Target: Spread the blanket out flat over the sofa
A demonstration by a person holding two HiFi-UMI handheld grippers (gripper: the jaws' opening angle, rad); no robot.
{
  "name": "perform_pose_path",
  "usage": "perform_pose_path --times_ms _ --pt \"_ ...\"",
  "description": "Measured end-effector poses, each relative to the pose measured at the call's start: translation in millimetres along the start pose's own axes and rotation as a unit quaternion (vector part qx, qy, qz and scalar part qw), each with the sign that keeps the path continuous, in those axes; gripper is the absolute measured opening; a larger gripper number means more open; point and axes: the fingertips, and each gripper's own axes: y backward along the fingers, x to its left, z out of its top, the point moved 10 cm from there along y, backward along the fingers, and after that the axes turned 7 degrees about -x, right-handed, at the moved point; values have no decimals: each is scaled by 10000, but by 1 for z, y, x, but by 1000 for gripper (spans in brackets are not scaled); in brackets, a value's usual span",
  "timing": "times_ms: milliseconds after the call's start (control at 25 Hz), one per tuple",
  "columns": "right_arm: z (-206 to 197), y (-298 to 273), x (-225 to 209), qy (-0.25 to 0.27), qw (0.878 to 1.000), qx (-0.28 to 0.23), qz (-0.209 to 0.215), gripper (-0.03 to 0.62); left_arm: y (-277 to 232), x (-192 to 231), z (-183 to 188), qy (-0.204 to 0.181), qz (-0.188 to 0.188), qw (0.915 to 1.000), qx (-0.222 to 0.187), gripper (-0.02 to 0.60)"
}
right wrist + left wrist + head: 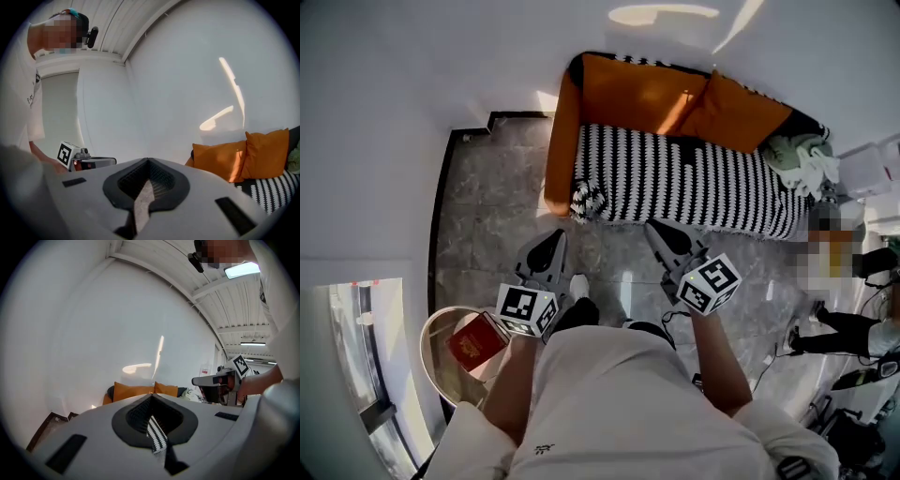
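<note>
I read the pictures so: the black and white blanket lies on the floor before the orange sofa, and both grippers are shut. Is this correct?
Not quite. The blanket is not on the floor: it lies over the seat of the orange sofa, as the head view shows. The left gripper and the right gripper are indeed shut.

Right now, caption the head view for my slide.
Left tool and right tool pinch the striped blanket draped over the orange sofa.

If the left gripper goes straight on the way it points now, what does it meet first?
Probably the sofa, at the end where a bunched corner of the blanket hangs; depth and height are unclear.
</note>
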Motion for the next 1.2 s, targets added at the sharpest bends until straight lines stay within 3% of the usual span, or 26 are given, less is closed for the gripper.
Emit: perform_pose_path --times_ms 440,760,1000,1200 --pt "-30 -82 -8 -51 9977 595 -320 25 -42 76 -30 339 -584 9952 703 17" --pt "-54 -102 -28 -100 9951 897 -398 25 -54 89 -61 509 -412 9933 951 17" --pt "-117 -125 -62 -162 9874 1544 -320 25 -76 92 -102 799 -126 9885 1276 17" --pt "-152 -136 -83 -124 9832 1817 -86 25 -98 87 -130 804 95 9870 1391 17"
